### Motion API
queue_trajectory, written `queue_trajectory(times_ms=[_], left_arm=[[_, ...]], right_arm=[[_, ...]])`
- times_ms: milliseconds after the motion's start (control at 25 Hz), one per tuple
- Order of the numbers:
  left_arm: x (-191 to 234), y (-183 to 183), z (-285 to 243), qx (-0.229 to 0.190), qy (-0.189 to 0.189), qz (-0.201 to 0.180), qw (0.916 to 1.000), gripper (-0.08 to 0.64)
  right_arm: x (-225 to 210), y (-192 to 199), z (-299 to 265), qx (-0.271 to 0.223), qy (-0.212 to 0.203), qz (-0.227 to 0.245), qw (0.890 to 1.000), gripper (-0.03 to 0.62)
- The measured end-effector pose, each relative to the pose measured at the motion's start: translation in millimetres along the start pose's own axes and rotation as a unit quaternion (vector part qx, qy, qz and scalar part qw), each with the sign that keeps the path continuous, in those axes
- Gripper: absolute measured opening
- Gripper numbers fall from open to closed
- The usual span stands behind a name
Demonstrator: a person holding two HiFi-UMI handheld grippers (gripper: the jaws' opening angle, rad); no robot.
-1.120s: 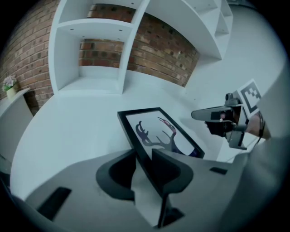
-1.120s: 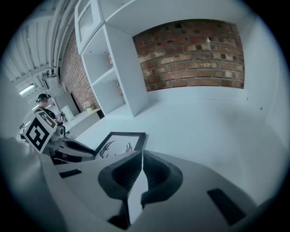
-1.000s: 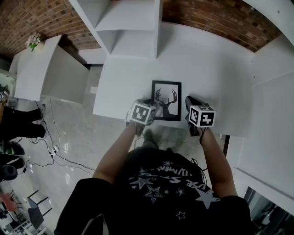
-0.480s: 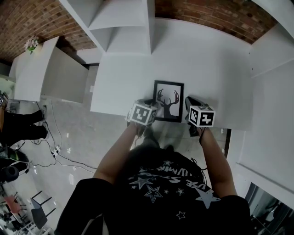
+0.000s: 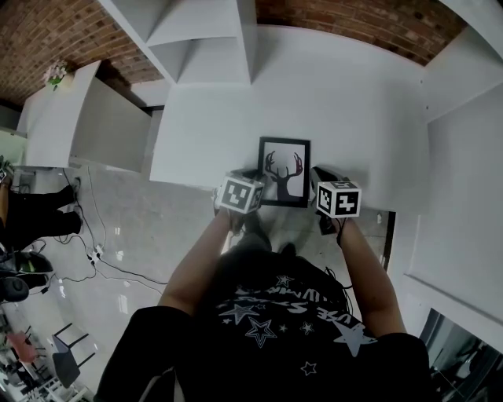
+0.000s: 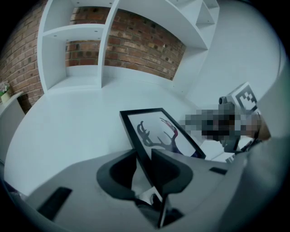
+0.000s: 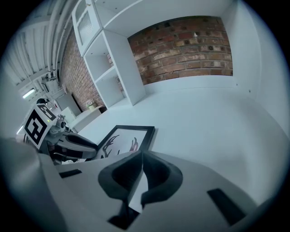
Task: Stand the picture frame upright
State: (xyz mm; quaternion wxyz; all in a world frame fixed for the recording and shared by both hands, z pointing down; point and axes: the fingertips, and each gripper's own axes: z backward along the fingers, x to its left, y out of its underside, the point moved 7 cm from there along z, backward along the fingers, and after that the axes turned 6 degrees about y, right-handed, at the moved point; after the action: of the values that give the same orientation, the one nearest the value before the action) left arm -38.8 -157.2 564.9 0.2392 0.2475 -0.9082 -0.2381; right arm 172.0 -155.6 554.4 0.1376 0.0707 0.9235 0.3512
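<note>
The picture frame (image 5: 284, 171) has a black border and an antler print, and it rests on the white table (image 5: 354, 118) near the front edge. My left gripper (image 5: 251, 177) is shut on the frame's near left edge. In the left gripper view that edge of the frame (image 6: 163, 136) runs between the pads of the left gripper (image 6: 144, 165). My right gripper (image 5: 321, 176) hovers just right of the frame, shut and holding nothing. In the right gripper view the jaws of the right gripper (image 7: 141, 170) meet, with the frame (image 7: 127, 138) and the left gripper (image 7: 68, 145) to their left.
A white shelf unit (image 5: 204, 39) stands at the table's far left, against a brick wall (image 5: 354, 23). Another white counter (image 5: 464, 196) borders the right side. The floor (image 5: 118, 228) with cables lies below the table's left and front edges.
The head view has shifted a little. The right gripper has drifted slightly toward the frame. The left gripper keeps its hold.
</note>
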Motion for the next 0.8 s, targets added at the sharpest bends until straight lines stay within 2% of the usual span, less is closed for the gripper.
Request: queue_trajectory(times_ms=[400, 800], left_arm=[[-16.5, 21.9, 9.6, -0.009, -0.002, 0.002, 1.0, 0.112], [-14.9, 30.2, 13.0, 0.011, 0.003, 0.004, 0.9999, 0.112]], right_arm=[[4.3, 21.2, 19.2, -0.002, -0.009, 0.002, 1.0, 0.015], [6.3, 36.1, 35.4, -0.001, -0.002, -0.003, 1.0, 0.015]])
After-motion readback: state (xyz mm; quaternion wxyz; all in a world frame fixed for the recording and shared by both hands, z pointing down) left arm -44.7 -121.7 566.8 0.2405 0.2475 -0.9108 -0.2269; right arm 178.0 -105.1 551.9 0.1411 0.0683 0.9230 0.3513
